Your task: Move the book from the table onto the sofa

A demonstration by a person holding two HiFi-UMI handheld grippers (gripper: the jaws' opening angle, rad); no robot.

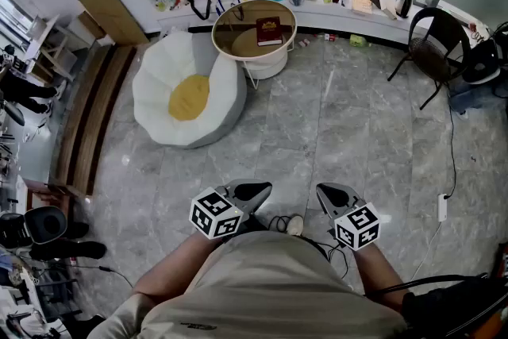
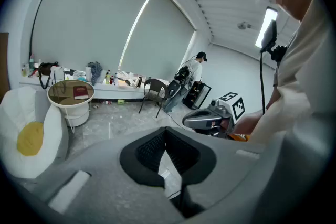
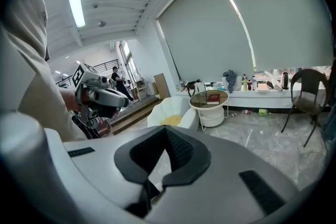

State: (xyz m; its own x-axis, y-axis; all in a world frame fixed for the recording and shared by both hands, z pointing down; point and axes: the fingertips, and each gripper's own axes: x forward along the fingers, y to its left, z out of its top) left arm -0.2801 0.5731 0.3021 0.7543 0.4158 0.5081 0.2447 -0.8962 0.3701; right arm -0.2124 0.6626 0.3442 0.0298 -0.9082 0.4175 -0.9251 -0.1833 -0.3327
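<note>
Head view: book lies flat on round bench near far wall, just beside white & yellow sofa; not on sofa yet. L gripper & R gripper sit low in front of person's torso, well apart from bench. Both gripper views: jaws pressed together, nothing btwn them. Black chair stands right of bench.

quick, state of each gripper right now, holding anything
Left gripper: closed, holding nothing.
Right gripper: closed, holding nothing.
</note>
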